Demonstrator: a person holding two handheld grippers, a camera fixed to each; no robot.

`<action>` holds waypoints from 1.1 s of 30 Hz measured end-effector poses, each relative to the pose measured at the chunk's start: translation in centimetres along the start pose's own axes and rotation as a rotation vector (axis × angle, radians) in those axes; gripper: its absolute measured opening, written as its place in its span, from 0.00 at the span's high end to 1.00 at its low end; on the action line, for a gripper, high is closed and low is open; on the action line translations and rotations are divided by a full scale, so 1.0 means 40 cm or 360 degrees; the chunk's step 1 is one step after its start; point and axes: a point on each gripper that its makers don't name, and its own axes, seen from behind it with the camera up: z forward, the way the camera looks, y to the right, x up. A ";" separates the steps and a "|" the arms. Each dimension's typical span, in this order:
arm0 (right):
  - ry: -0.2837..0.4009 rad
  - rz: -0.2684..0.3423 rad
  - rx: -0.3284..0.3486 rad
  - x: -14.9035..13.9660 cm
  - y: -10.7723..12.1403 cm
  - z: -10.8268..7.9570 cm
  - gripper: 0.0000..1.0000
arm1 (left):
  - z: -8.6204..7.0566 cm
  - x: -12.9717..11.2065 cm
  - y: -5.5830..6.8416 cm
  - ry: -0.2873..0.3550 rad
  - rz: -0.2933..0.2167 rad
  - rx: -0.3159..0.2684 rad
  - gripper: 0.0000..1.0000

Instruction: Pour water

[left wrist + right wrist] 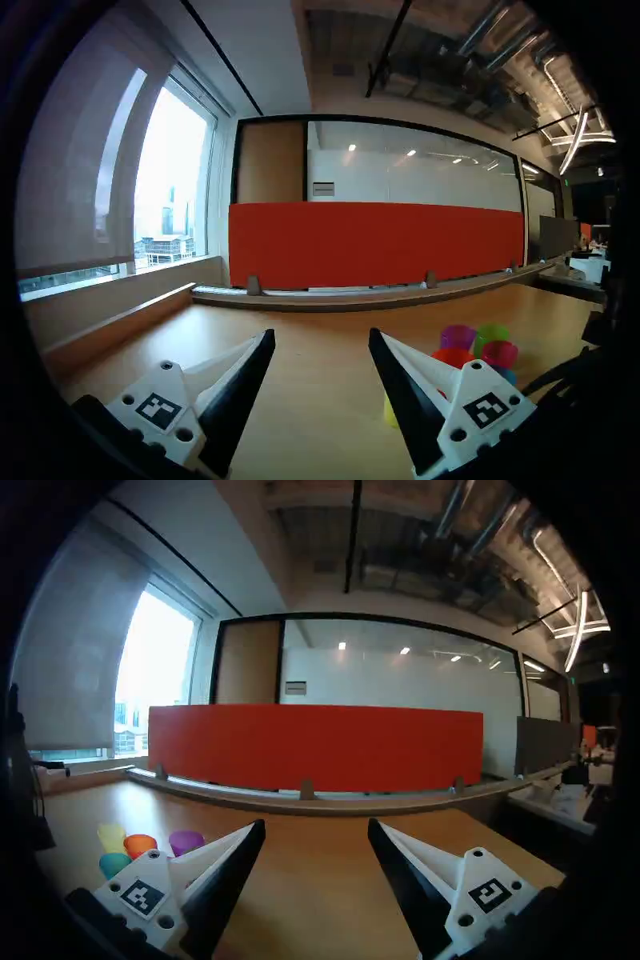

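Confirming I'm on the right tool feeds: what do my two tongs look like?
Both alike: the left tongs and right tongs each have two pointed, wedge-shaped fingers, black on the inner faces, on white bolted mounts carrying a square black-and-white marker.

Wooden table with coloured cups

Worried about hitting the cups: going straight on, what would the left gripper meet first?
Probably the red partition at the far edge of the desk, though depth is unclear. The left gripper points over bare desk; the cups sit to its right.
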 end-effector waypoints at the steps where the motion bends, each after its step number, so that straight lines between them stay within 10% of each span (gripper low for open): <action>1: -0.0003 0.0008 0.0008 0.004 -0.003 -0.001 0.01 | 0.000 0.007 0.000 0.0001 -0.0001 -0.0003 0.14; 19: -0.0016 0.0015 0.0116 0.045 -0.024 -0.009 0.01 | 0.010 0.014 0.050 -0.0104 -0.0029 -0.0152 0.14; 33: -0.0133 -0.0113 0.0394 0.031 -0.116 0.012 0.00 | 0.001 0.009 0.103 -0.0188 0.0012 -0.0364 0.14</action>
